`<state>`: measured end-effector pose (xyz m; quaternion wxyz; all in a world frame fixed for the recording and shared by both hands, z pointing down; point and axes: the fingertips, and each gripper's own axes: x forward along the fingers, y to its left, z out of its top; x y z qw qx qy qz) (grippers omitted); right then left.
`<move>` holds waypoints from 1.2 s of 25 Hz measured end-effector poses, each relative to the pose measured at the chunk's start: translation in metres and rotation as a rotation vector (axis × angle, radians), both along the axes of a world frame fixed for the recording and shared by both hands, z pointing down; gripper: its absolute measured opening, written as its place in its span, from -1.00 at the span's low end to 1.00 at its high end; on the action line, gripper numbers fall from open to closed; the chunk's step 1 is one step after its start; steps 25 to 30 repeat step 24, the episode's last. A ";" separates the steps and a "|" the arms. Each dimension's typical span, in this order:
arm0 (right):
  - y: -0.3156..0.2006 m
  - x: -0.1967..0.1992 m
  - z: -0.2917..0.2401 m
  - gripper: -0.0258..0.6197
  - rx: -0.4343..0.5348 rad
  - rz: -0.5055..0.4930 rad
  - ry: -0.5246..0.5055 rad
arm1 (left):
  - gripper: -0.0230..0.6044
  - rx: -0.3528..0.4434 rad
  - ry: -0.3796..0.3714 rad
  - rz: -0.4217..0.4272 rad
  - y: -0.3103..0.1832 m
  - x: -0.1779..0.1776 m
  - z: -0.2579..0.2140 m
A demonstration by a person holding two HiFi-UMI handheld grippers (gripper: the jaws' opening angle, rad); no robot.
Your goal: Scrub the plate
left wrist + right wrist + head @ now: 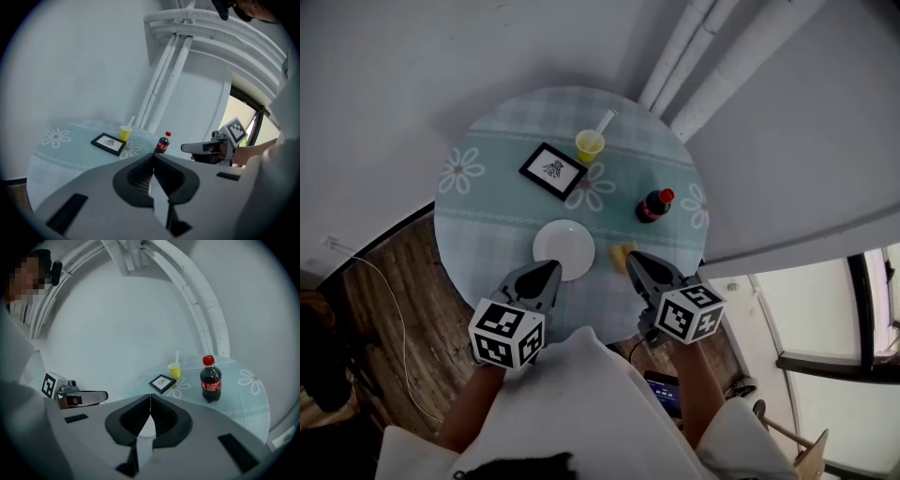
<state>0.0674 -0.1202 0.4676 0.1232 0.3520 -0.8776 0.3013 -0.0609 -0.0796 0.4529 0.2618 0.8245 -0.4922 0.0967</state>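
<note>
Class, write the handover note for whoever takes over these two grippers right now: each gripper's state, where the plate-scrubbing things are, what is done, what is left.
Left gripper: jaws together, empty, tip at the near rim of the plate; contact cannot be told.
Right gripper: jaws together, empty, beside a small yellow object, probably the sponge.
Plate lies flat near the front edge of the table. The cola bottle, yellow cup and framed picture stand farther back.
Done: nothing picked up, no scrubbing visible.
Left: probably open the right jaws, take the yellow object, steady the plate, scrub.
</note>
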 end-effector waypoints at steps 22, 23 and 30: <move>-0.007 -0.006 0.023 -0.82 -0.062 -0.035 0.045 | -0.89 -0.047 0.035 -0.039 -0.009 -0.016 0.019; -0.006 -0.009 0.025 -0.82 -0.071 -0.036 0.041 | -0.89 -0.050 0.044 -0.044 -0.009 -0.020 0.020; -0.006 -0.012 0.027 -0.82 -0.079 -0.038 0.037 | -0.89 -0.054 0.054 -0.049 -0.008 -0.023 0.021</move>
